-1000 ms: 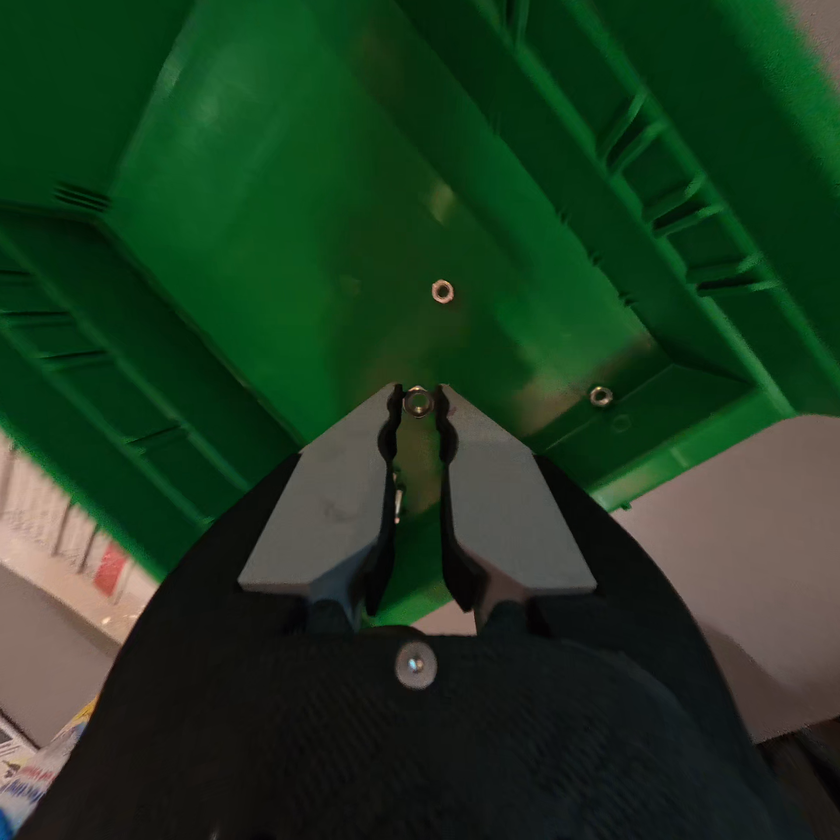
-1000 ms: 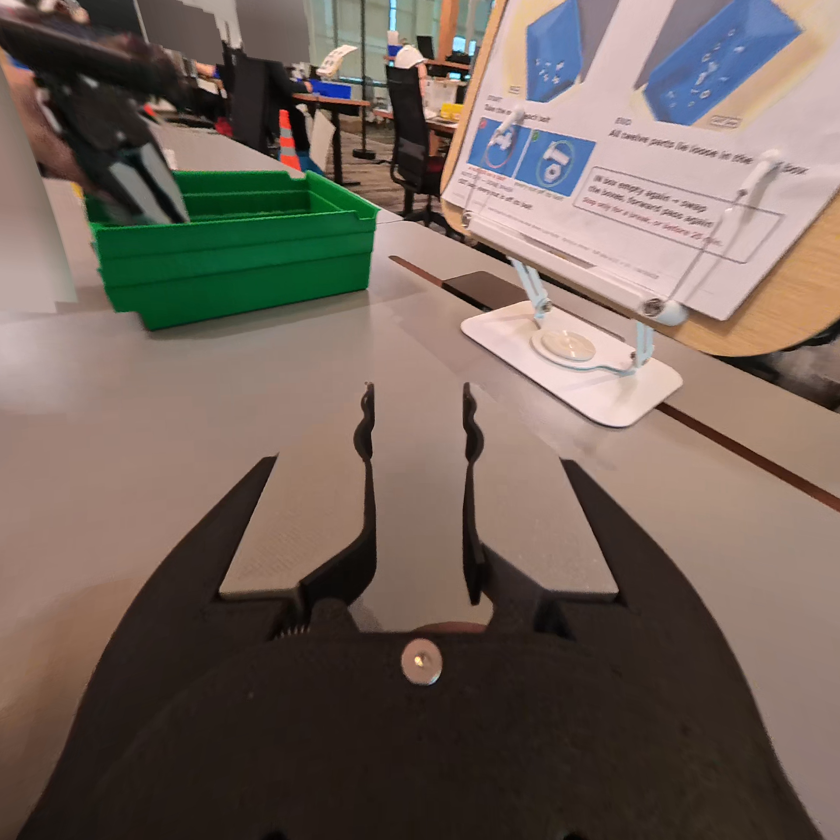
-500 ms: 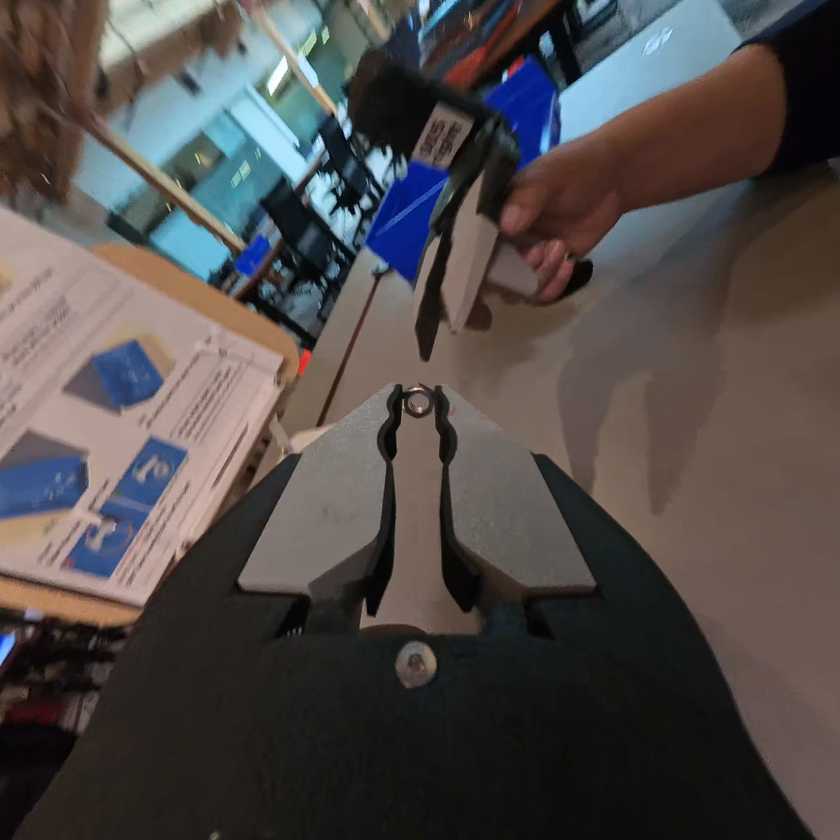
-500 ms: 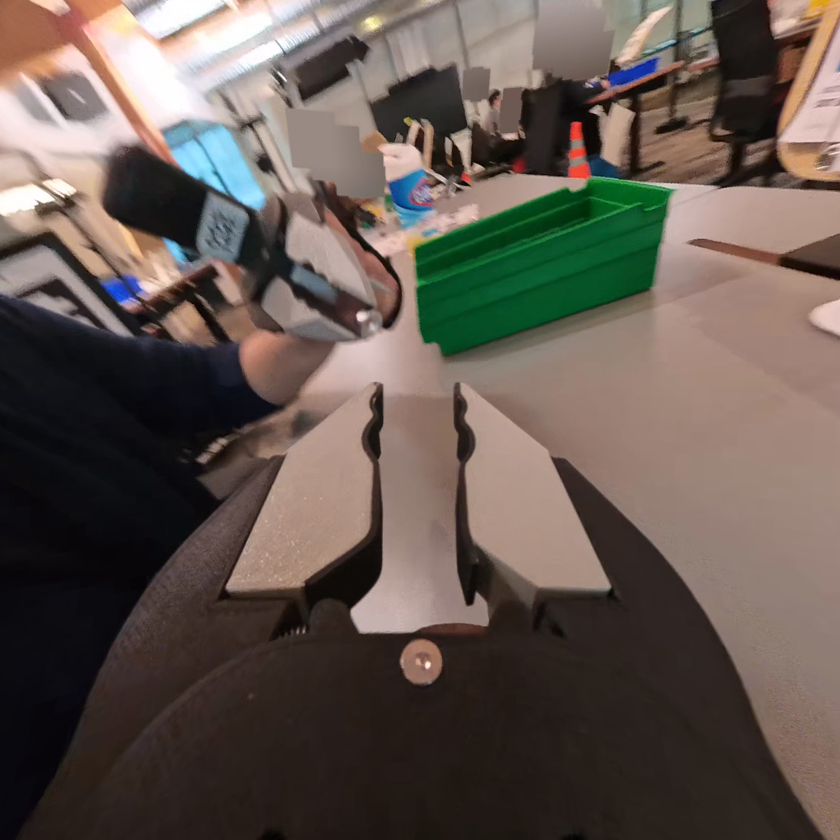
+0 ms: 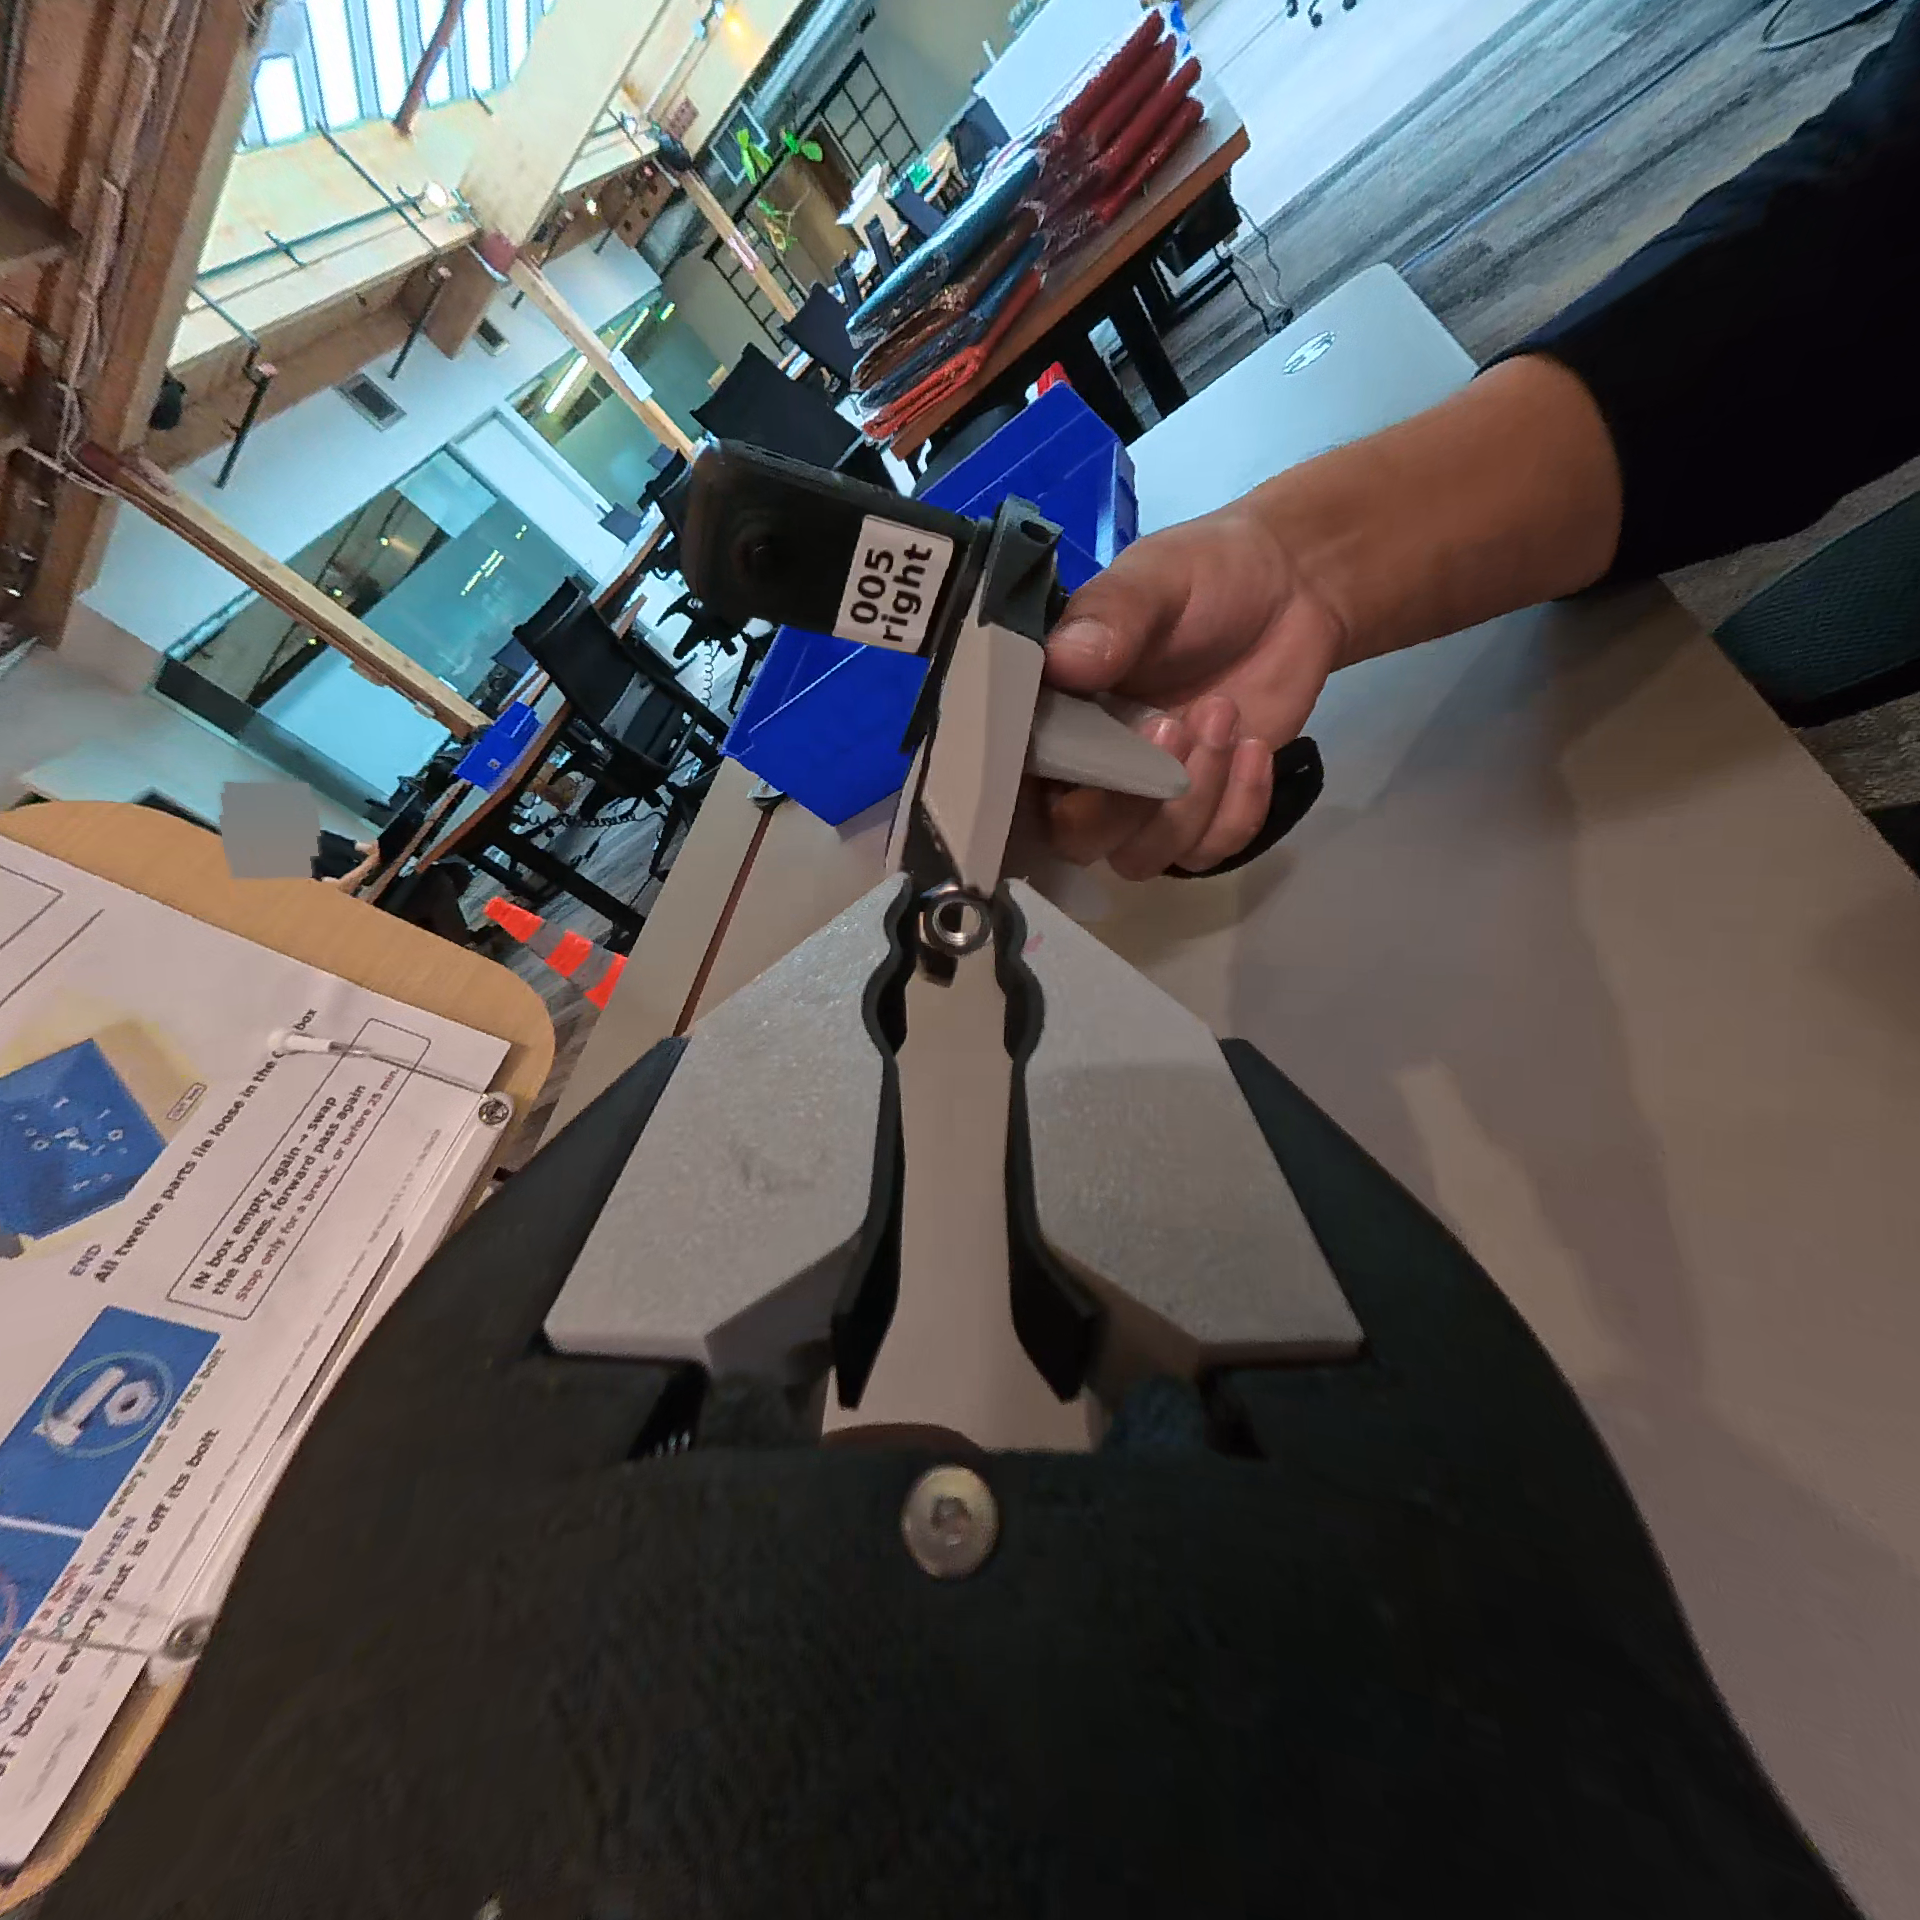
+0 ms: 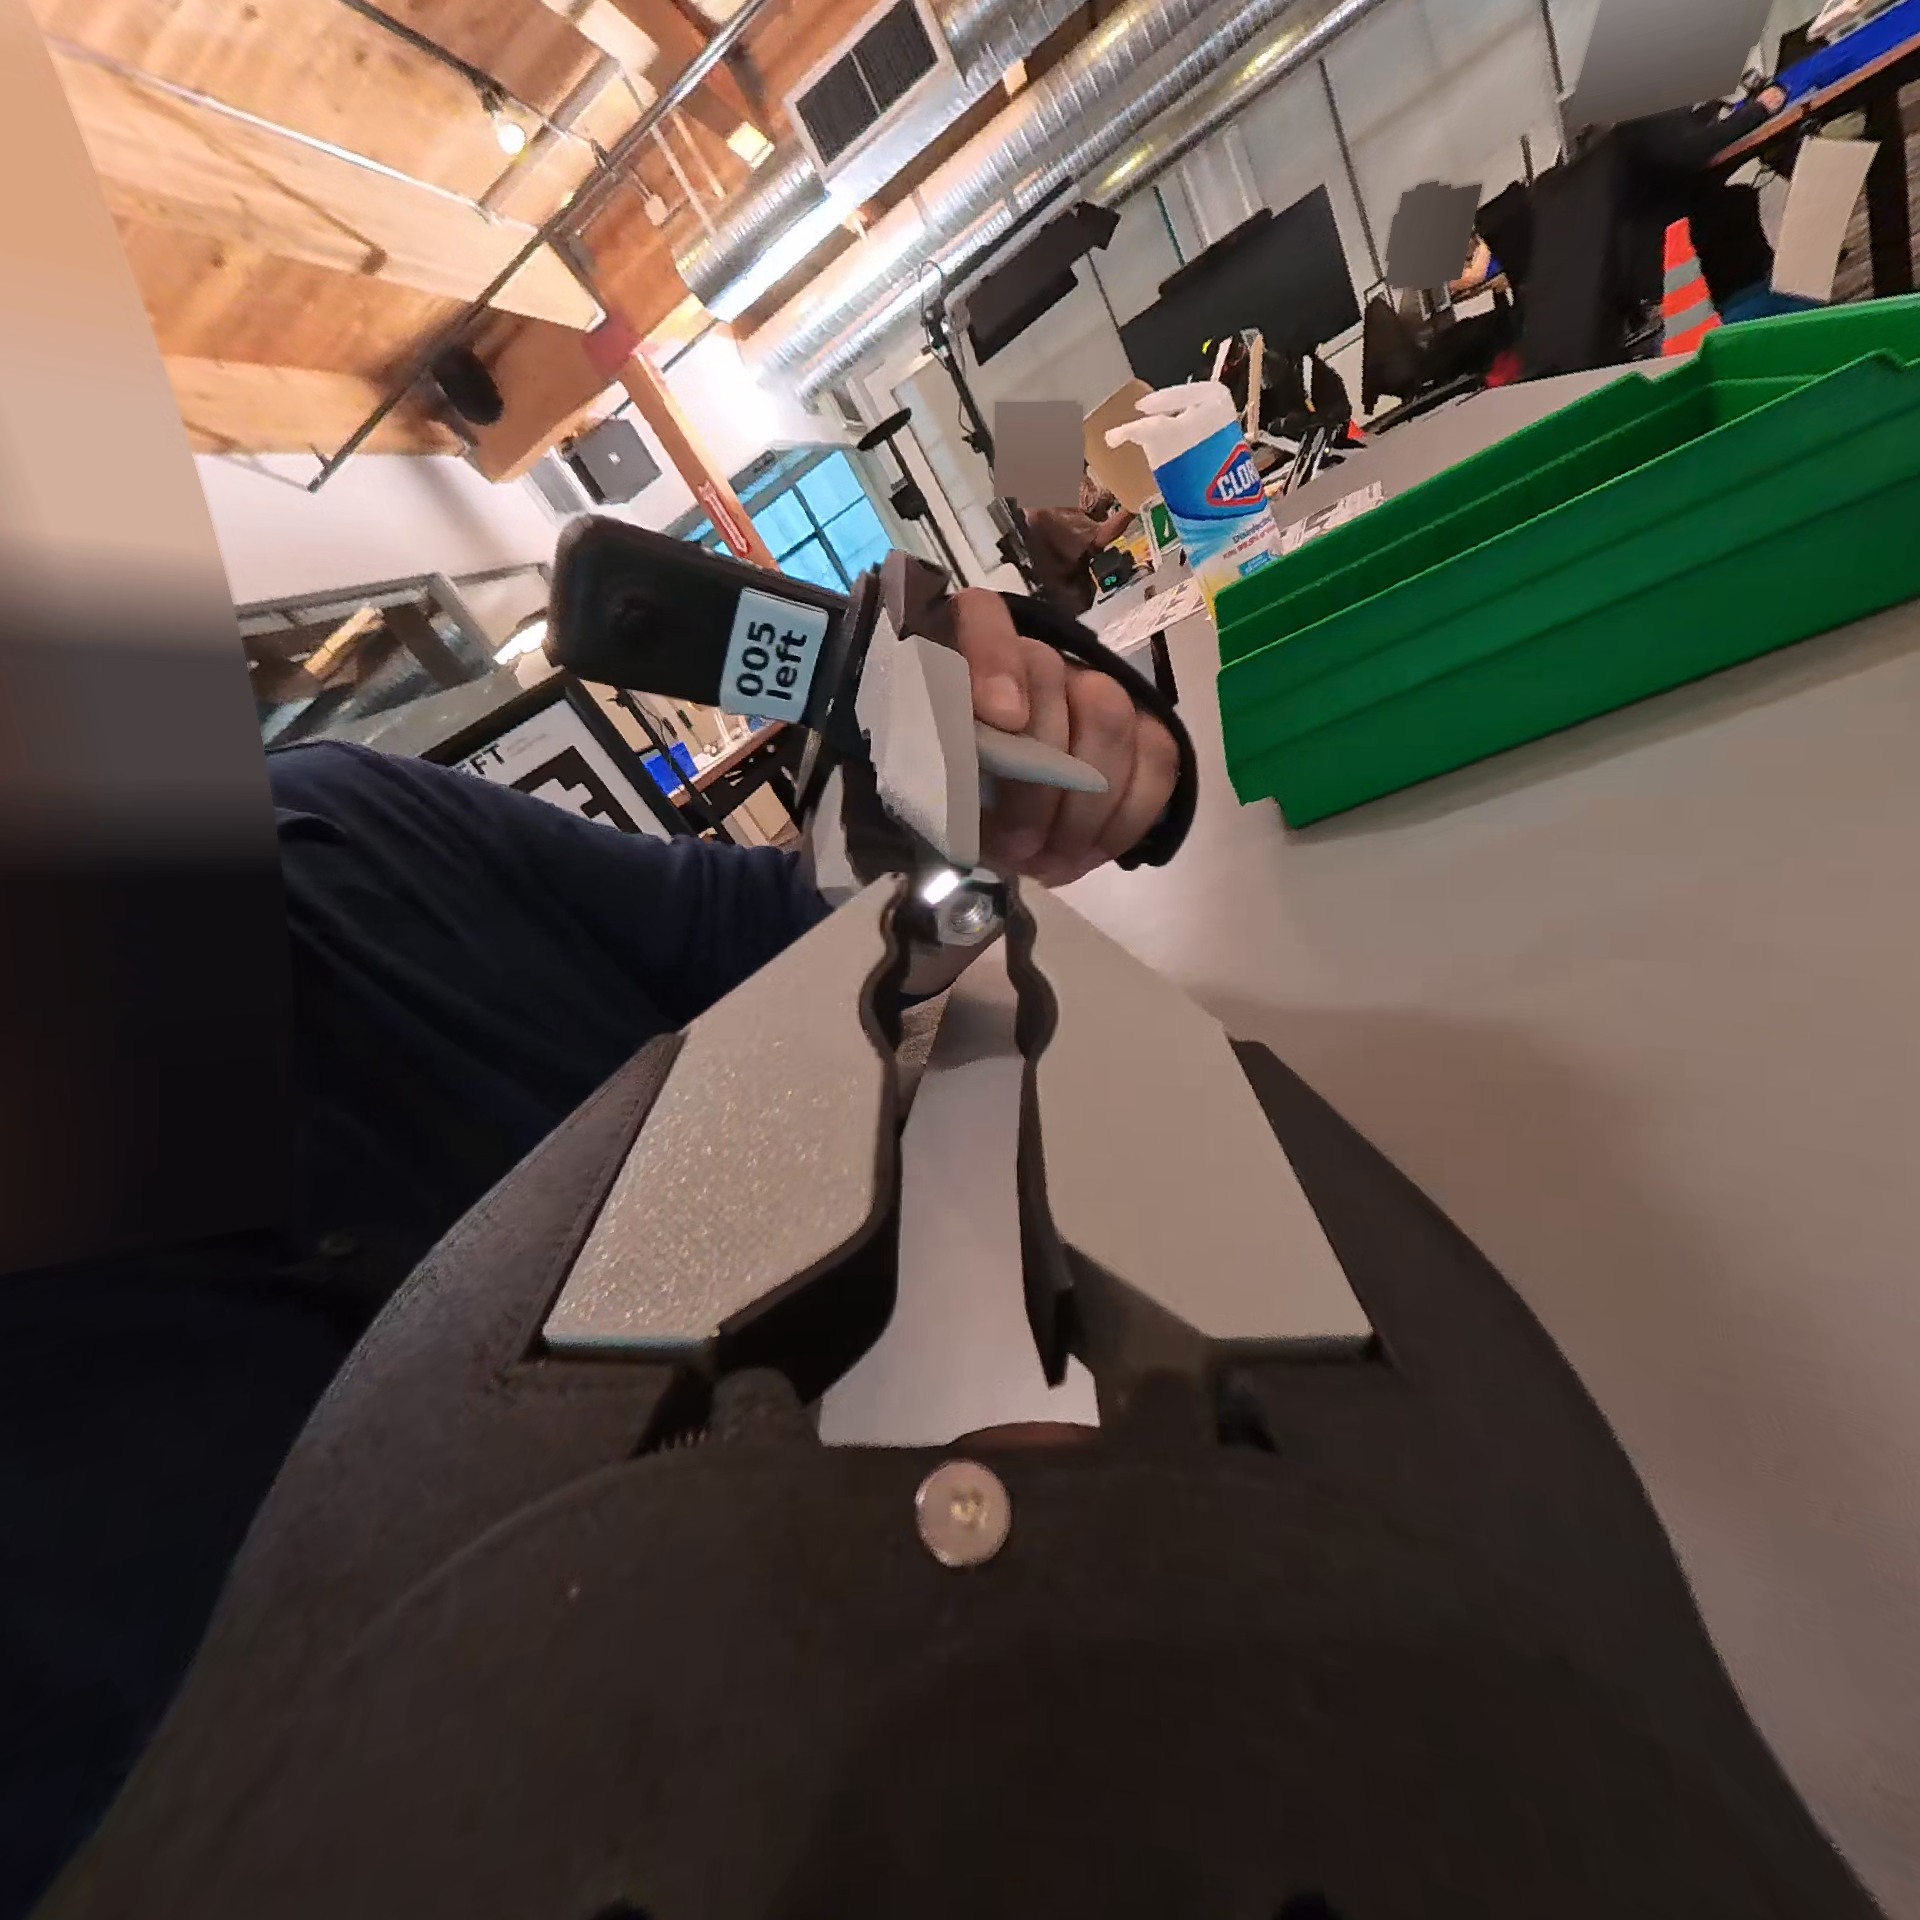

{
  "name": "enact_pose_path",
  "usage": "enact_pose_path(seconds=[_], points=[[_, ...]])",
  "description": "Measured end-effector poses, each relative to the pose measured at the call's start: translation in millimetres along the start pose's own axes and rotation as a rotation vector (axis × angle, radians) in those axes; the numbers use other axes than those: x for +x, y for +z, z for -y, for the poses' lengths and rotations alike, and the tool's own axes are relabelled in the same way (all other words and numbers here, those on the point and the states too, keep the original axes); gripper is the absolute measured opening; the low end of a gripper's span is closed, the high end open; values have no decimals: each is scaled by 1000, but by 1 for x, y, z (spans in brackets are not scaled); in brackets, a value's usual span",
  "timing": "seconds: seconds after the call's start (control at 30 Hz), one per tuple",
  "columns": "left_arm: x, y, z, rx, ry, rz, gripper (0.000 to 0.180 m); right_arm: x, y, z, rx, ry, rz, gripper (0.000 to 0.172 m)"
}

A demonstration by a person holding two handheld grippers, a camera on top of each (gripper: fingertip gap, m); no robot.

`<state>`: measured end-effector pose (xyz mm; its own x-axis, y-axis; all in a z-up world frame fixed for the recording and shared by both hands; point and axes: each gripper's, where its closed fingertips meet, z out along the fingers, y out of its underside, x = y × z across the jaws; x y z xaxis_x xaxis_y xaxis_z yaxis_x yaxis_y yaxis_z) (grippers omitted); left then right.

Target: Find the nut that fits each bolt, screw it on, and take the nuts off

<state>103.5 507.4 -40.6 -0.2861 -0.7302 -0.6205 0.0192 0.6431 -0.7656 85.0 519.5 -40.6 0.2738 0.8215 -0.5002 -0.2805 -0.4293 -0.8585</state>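
A small silver hex nut (image 5: 956, 923) sits between the fingertips of my left gripper (image 5: 951, 920), which is shut on it and holds it above the grey table (image 5: 1558, 1143). My right gripper's fingers (image 5: 987, 748) come down onto the same nut from above. In the right wrist view the nut (image 6: 961, 914) lies between the tips of my right gripper (image 6: 956, 920), whose pads press on it, while the left gripper's fingers (image 6: 925, 748) hold it from the far side. No bolt is in view.
A green bin (image 6: 1558, 623) stands on the table at the right of the right wrist view, with a wipes canister (image 6: 1210, 488) behind it. A blue bin (image 5: 935, 623), a closed laptop (image 5: 1299, 395) and an instruction sheet on a wooden stand (image 5: 208, 1195) show in the left wrist view. Left and right tips are no more than a few centimetres apart.
My left gripper lifted the nut out of the green bin and swung it toward the right gripper. The right gripper turned to meet it and its jaws closed onto the nut.
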Motion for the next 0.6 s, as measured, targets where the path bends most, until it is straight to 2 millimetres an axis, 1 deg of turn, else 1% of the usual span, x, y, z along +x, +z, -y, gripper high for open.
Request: enact_pose_path(seconds=[0.07,0.13,0.2,0.23,0.3,0.37,0.4,0.43,0.5,0.53,0.57,0.6], points=[[1,2,-1,10,-6,-2,12,3,-2,-1,-14,-11,-20,11],[1,5,-8,-3,-12,-5,12,9,-4,-4,-39,-35,-64,11],[0,6,-21,-44,-41,-7,12,23,-8,-8,-84,-63,-155,11],[1,6,-29,-69,-74,-24,13,36,-12,-12,-130,-99,-243,11],[2,3,-51,-135,-185,-57,28,68,-28,-29,-308,-209,-449,11],[-3,-2,-84,-246,-306,-66,29,96,-49,-55,-566,-307,-623,11],[-5,-5,-99,-295,-373,-65,32,106,-58,-67,-696,-343,-685,11],[-4,-6,-112,-330,-448,-78,40,115,-67,-78,-813,-377,-732,11],[0,-8,-129,-363,-579,-118,44,124,-74,-100,-997,-398,-739,12],[3,-8,-134,-367,-624,-140,49,127,-72,-106,-1036,-398,-728,12],[7,-8,-138,-377,-647,-159,53,127,-63,-104,-1002,-402,-704,11],[10,-8,-143,-391,-652,-165,56,124,-60,-107,-1014,-369,-673,11]])
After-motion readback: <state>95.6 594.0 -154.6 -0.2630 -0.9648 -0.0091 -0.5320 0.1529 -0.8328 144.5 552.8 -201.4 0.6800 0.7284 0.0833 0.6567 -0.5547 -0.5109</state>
